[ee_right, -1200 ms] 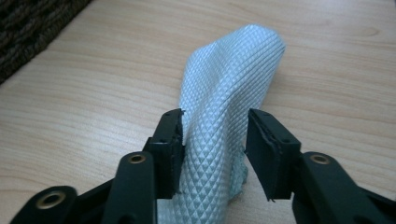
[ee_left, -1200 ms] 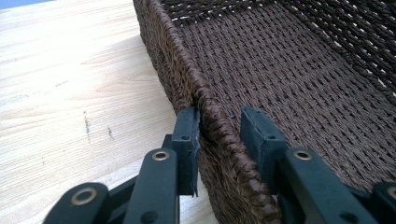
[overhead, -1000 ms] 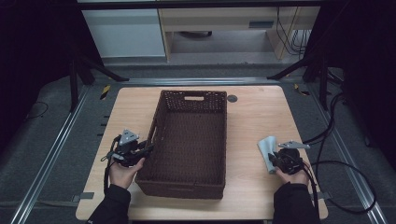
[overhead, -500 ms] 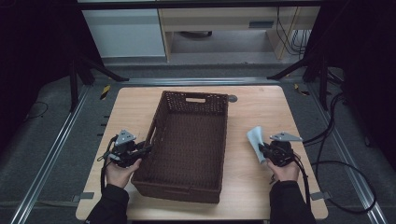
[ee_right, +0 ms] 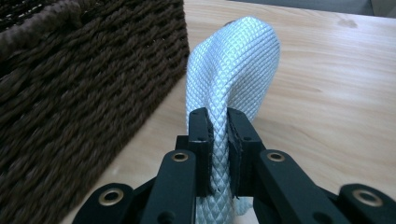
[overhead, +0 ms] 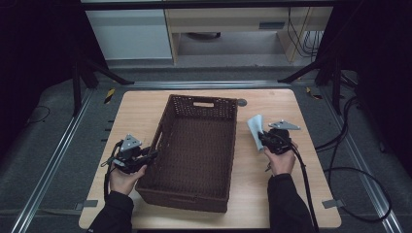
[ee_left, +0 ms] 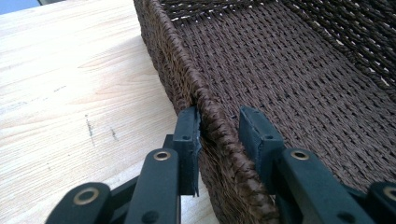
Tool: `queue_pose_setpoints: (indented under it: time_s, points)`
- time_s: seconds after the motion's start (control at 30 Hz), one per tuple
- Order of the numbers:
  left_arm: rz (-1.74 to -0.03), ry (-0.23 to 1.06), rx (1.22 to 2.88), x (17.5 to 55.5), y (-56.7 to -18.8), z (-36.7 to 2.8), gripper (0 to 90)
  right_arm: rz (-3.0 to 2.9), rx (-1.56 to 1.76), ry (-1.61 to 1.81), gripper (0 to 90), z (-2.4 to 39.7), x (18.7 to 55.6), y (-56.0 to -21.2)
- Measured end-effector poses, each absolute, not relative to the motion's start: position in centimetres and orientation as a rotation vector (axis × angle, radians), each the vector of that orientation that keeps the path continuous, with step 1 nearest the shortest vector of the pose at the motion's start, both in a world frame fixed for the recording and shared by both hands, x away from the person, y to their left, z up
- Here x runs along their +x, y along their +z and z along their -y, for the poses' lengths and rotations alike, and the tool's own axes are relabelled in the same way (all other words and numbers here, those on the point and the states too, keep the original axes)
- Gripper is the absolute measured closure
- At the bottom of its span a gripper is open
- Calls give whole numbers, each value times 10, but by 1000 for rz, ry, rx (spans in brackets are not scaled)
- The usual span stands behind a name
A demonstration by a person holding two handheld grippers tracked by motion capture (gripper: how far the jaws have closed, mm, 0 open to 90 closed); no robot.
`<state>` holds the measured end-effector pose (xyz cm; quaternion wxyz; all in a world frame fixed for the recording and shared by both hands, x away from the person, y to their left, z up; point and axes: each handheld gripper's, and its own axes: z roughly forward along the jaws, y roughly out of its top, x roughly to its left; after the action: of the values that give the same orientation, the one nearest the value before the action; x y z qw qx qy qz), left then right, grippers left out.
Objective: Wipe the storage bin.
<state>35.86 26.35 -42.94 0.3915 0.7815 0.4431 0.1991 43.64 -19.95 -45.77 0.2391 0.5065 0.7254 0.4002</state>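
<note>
Pale wood table (overhead: 145,109), dark woven basket (overhead: 197,145) mid-surface, left gripper (ee_left: 219,135) straddling its near-left rim; right gripper (ee_right: 219,140), clamped on a pale-blue quilted cloth (ee_right: 233,70), holds it folded just beside the basket's right wall.

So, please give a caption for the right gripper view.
Right gripper pinching a pale quilted cloth beside the brown woven basket.

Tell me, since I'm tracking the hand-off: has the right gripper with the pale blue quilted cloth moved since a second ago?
Yes. The right gripper, shut on the pale blue quilted cloth, has moved up the table toward the dark brown woven basket.
</note>
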Motion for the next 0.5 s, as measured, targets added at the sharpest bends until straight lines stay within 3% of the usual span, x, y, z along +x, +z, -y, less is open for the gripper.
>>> queue_pose_setpoints:
  time_s: [0.5]
  points:
    - [-1125, 500, 1976, 360, -430, -263, 682, -2067, 1436, 1098, 820, 164, 474, -497]
